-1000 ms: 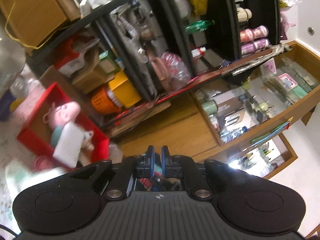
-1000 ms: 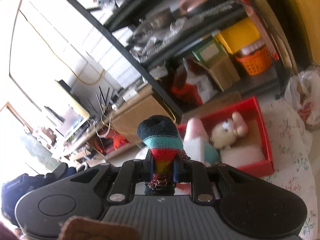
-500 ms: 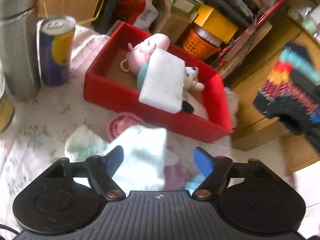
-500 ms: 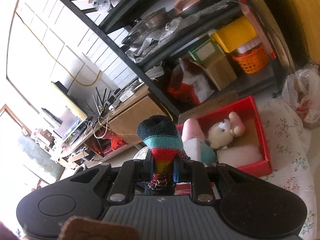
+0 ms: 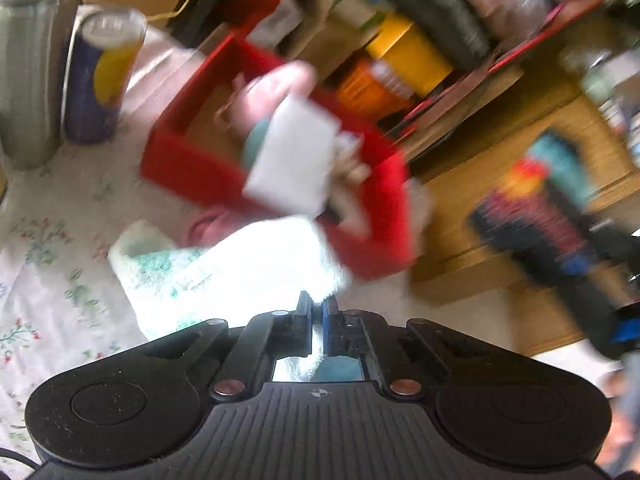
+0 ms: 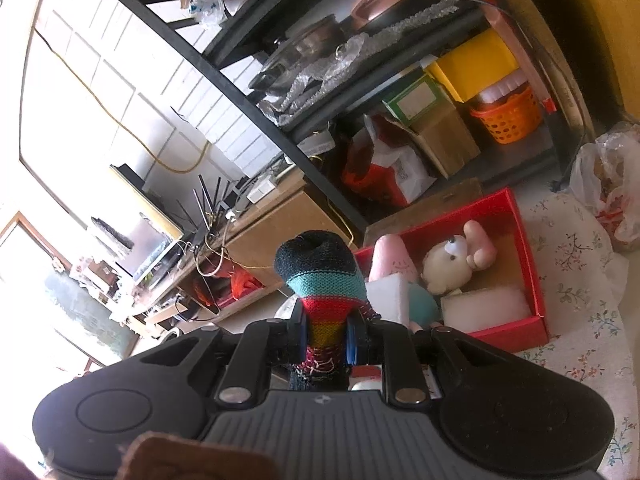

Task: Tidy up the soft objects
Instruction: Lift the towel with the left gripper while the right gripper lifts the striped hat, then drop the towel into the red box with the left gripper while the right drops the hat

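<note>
Two claws, both clamped: my left gripper [image 5: 317,312] pinches the white towel's [image 5: 240,268] edge on the tablecloth, just before the red box [image 6: 532,256]; my right gripper [image 6: 326,334] grips the striped sock [image 6: 320,276]. I'd lift the towel slowly, then lower it inside.

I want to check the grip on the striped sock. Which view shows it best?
The right wrist view: the sock is sharp and upright, clamped in the right hand-held gripper. The left wrist view shows the sock only as a motion-blurred shape at the right.
</note>
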